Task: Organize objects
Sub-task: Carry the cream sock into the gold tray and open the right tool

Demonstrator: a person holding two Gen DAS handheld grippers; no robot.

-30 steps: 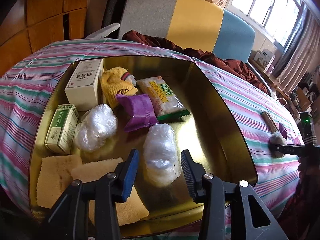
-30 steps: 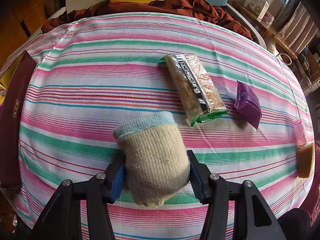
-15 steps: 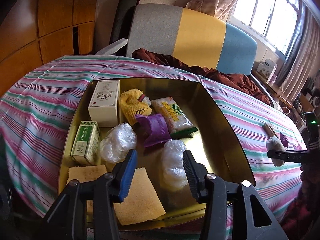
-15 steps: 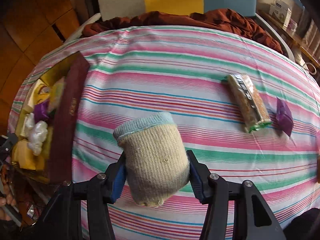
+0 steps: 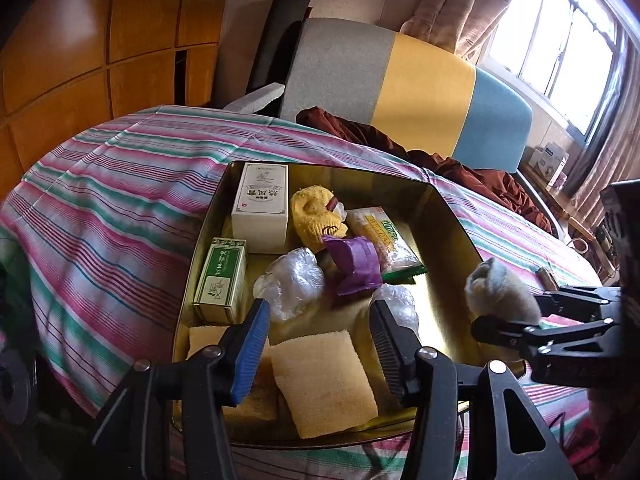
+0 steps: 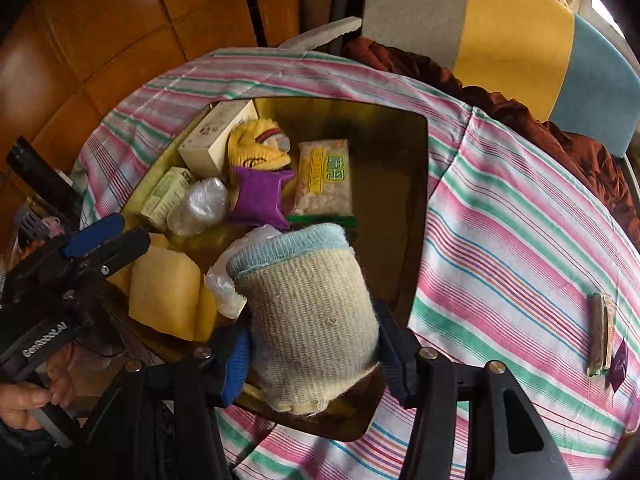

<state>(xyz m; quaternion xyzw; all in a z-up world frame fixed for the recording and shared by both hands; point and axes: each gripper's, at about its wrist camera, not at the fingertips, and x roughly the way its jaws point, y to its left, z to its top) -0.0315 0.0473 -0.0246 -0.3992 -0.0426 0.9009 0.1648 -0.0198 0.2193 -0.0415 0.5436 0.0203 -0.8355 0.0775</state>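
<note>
My right gripper [image 6: 312, 356] is shut on a rolled beige sock with a blue cuff [image 6: 308, 312] and holds it over the near right part of the gold tin tray [image 6: 420, 208]. The sock [image 5: 500, 290] and the right gripper [image 5: 516, 318] also show at the right of the left wrist view, above the tray's right rim [image 5: 460, 224]. My left gripper [image 5: 318, 340] is open and empty, above the tray's near edge over a yellow sponge [image 5: 324, 380]. The tray holds two boxes, a yellow sock [image 5: 316, 216], a purple packet [image 5: 356, 264], a snack pack and plastic balls.
The tray sits on a striped tablecloth [image 6: 520, 220]. A foil snack bar [image 6: 600, 334] and a purple packet [image 6: 618, 362] lie on the cloth at the far right. A grey, yellow and blue chair back [image 5: 400, 80] with brown cloth stands behind the table.
My right gripper has carried the sock leftward from above the cloth to above the tray. My left gripper has drawn back from the tray, still open.
</note>
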